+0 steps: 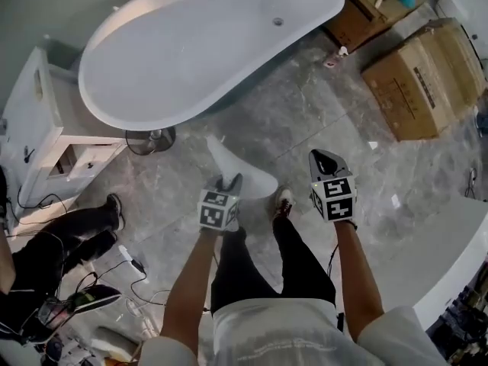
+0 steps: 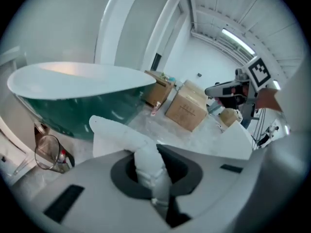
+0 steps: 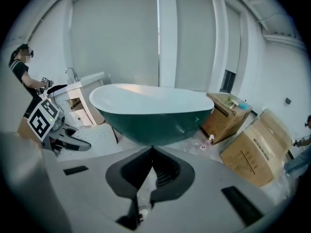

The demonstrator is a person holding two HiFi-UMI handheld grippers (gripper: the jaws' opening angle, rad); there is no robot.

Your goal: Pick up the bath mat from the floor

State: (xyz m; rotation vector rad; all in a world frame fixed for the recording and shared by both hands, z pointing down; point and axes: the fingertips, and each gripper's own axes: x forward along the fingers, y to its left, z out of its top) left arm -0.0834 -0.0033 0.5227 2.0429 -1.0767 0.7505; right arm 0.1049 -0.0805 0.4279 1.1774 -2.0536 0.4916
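There are two grippers, one bath mat, one bathtub and two cardboard boxes. The left gripper [image 1: 229, 183], a little left of the centre of the head view, has its jaws closed tight on one end of the white bath mat [image 1: 242, 168]. In the left gripper view the cloth is pinched between the jaws and spreads out past them toward the upper left. In the head view the mat is in the middle of the frame, between this gripper and the bathtub [image 1: 206, 44], which fills the upper left. Whether its far end touches the grey floor [image 1: 320, 113] I cannot tell. The right gripper [image 1: 326, 162], just right of centre, has its jaws together at the tips and holds nothing; through the narrow slit behind the tips only the floor and a shoe [image 3: 142, 211] are seen. The bathtub is white inside and shows one drain [image 1: 278, 21]. Of the two boxes in the upper right corner, the big box [image 1: 423, 78] is closed. The smaller box [image 1: 358, 17] carries a few small things at its top, one green and one blue-green; what they are I cannot tell. One small bottle [image 1: 335, 56] is on the floor between the tub and the boxes. At the left edge stands one white cabinet [image 1: 42, 120] with an open compartment whose content I cannot make out, and below it is a second person [image 1: 72, 235] in black trousers.
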